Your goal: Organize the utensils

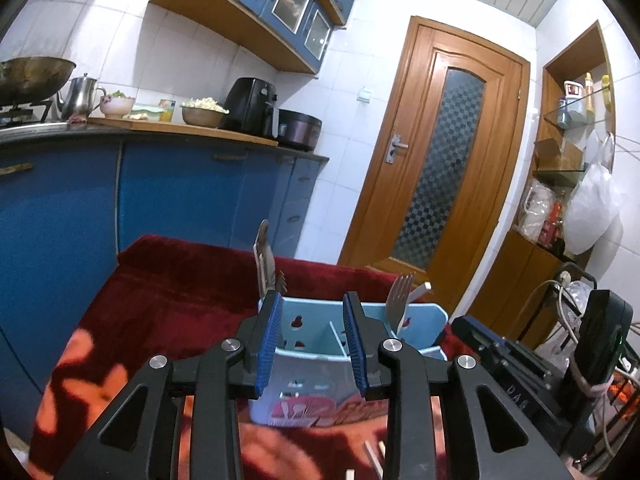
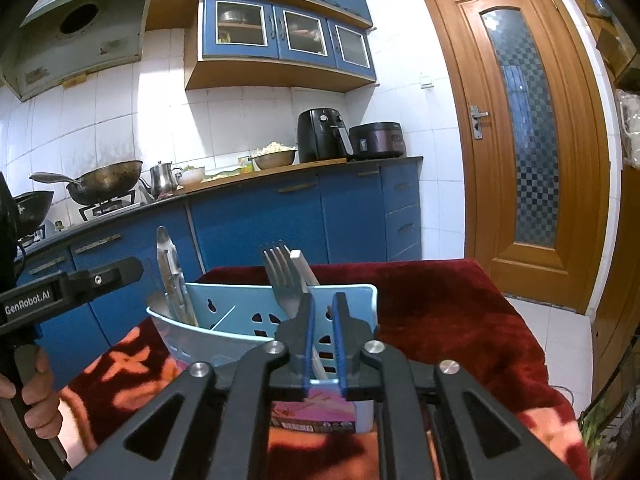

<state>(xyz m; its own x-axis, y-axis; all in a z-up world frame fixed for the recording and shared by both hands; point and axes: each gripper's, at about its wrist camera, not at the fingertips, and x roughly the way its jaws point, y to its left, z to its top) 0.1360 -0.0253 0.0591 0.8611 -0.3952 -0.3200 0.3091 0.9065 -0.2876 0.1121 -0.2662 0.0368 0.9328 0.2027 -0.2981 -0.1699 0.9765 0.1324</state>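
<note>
The left tool (image 1: pixel 314 344) stands partly open and empty before the blue caddy (image 1: pixel 308 360). Peeler (image 2: pixel 172 276) left, fork (image 2: pixel 282 276) right. The right tool (image 2: pixel 323 344), narrowly parted, seems clear of the white utensil (image 2: pixel 306 270). Next: fetch remaining pieces.

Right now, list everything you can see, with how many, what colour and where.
utensil caddy: one, light blue, on the red blanket, just ahead of both claws
fork: one, silver, upright in the caddy's right compartment
white stick: one, white, beside the fork
peeler: one, silver, upright in the left compartment
blanket: one, dark red with orange pattern, under the caddy
air fryer: one, black, on the counter
cooker: one, dark, right of the air fryer
wok: one, dark, on the stove
kettle: one, steel, beside the wok
door: one, brown, on the right
left claw: open, empty
right claw: slightly open, empty
</note>
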